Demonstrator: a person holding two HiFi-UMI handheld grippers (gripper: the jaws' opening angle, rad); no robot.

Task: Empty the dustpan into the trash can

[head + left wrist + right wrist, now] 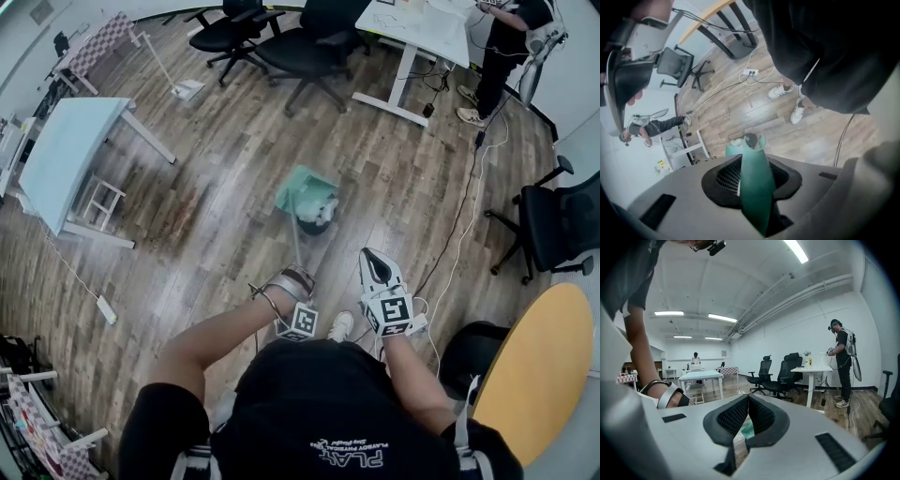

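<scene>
A brown plank floor point(394, 178) fills the room. On it stand a pale blue table point(66, 150) at the left, a white desk point(422, 33) at the top and a round yellow-topped table point(534, 366) at the lower right. Black office chairs point(309, 42) stand in a group beside the desk, with another chair point(553, 225) at the right edge. A second person point(506, 47) stands by the desk's far end. Near the middle of the floor, the green dustpan point(305, 187) is held out in front of the wearer with its pan tilted. The pan lies directly over a small dark trash can point(314, 225) that has pale rubbish inside; whether pan and rim touch cannot be told. The dustpan's long thin handle point(295, 244) runs back from the pan to the left gripper point(294, 277). That gripper angles steeply downward and is clamped on the handle, which fills the gap between its pads. The right gripper point(370, 261) hangs just to the right, apart from the dustpan and pointing nearly level. Its jaws meet at the tips with nothing between them.
</scene>
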